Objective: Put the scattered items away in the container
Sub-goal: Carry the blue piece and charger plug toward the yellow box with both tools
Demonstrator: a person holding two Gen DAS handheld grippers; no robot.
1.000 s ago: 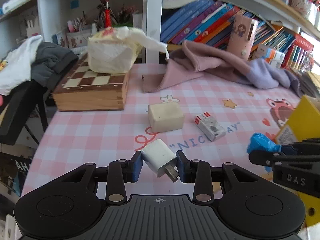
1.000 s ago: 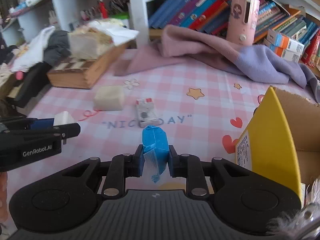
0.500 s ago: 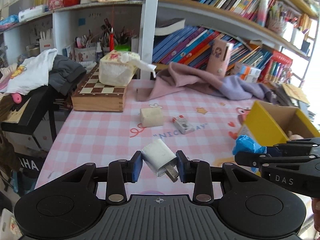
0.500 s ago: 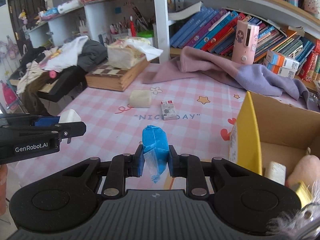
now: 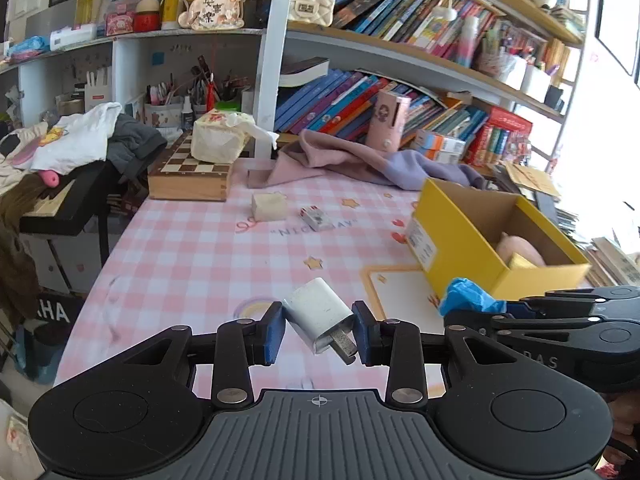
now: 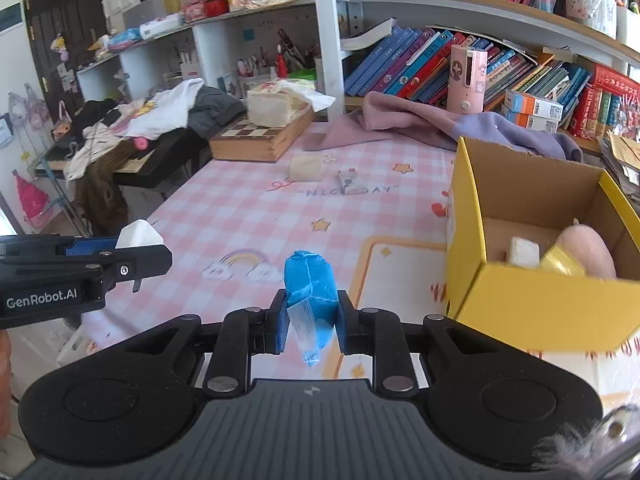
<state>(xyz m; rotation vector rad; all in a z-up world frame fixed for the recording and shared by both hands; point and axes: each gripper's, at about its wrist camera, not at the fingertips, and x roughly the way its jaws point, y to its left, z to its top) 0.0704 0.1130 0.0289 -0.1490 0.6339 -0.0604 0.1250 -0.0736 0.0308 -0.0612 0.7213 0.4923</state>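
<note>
My left gripper [image 5: 319, 330] is shut on a white plug charger [image 5: 320, 316], held above the near part of the pink checked table [image 5: 192, 256]. Held in my right gripper [image 6: 311, 320], which is shut, is a blue packet [image 6: 309, 280]; it also shows in the left wrist view as the blue packet [image 5: 464, 300] beside the box. The yellow cardboard box [image 6: 532, 308] stands open at the right, with a pink plush toy [image 6: 588, 248], a white block and a yellow piece inside. A cream block [image 5: 269, 206] and a small white-and-red box [image 5: 317, 218] lie on the table farther back.
A wooden chessboard case [image 5: 188, 176] with a tissue pack on top sits at the far left. Pink and purple cloths [image 5: 360, 160] lie along the back under shelves of books. A dark stand with clothes [image 5: 72, 156] stands left of the table.
Both grippers have drawn back from the table and risen, each keeping hold of its item. The yellow box has come fully into view at the right with its inside now showing.
</note>
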